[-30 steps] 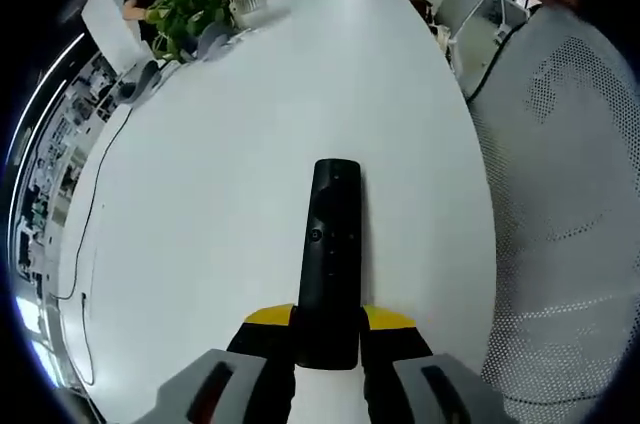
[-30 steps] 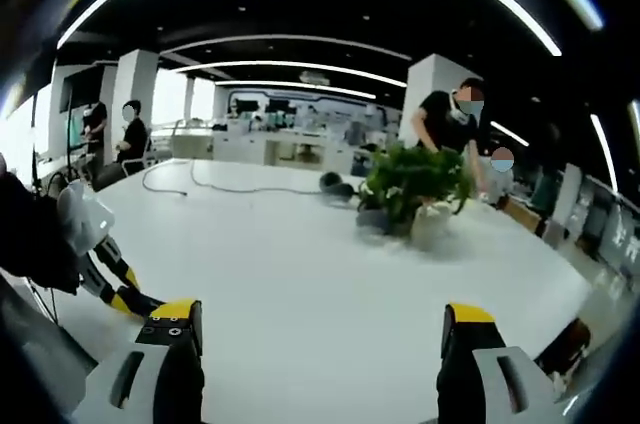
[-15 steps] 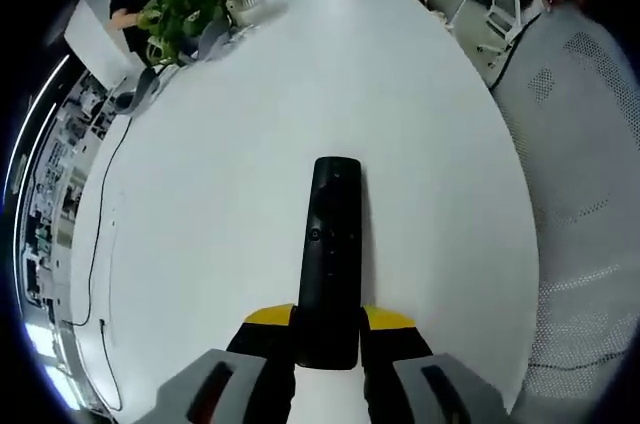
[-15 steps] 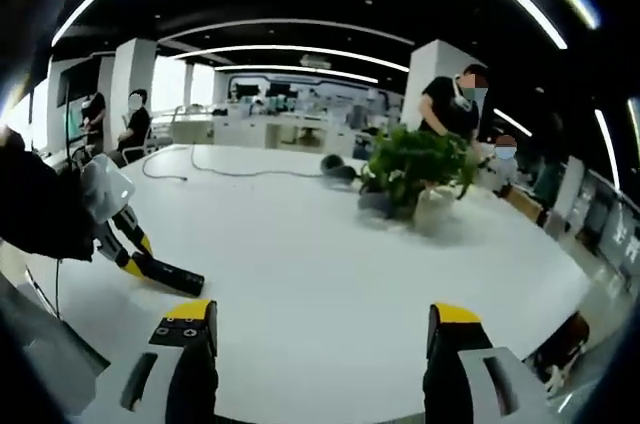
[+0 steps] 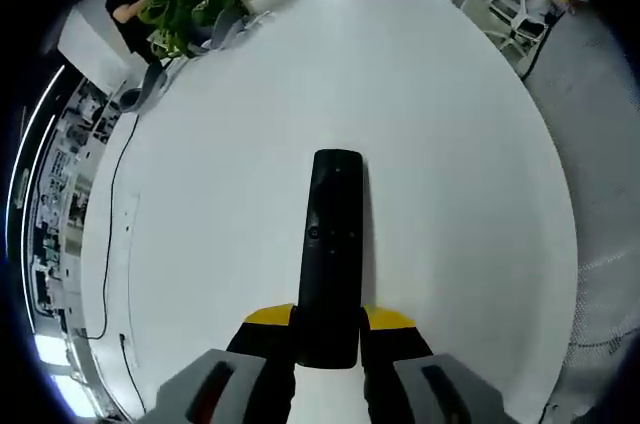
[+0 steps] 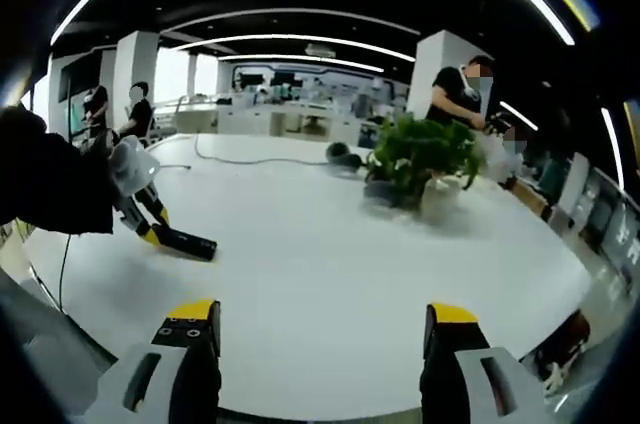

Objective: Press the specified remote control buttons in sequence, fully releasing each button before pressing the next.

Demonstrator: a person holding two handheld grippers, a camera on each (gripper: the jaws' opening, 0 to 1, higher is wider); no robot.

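Left gripper (image 5: 328, 329) clamped on remote (image 5: 331, 254) above tabletop (image 5: 440, 144). Right gripper (image 6: 315, 344) wide, empty. Risk: pressing could tilt the remote in that end-only grip.

The remote (image 5: 332, 254) looks like matt black plastic, smooth with a faint sheen along its top edge. The table (image 5: 420, 124) is a smooth white surface, softly glossy where the ceiling lights fall on it. The left gripper (image 5: 329, 322) has yellow jaw tips over dull grey plastic bodies.
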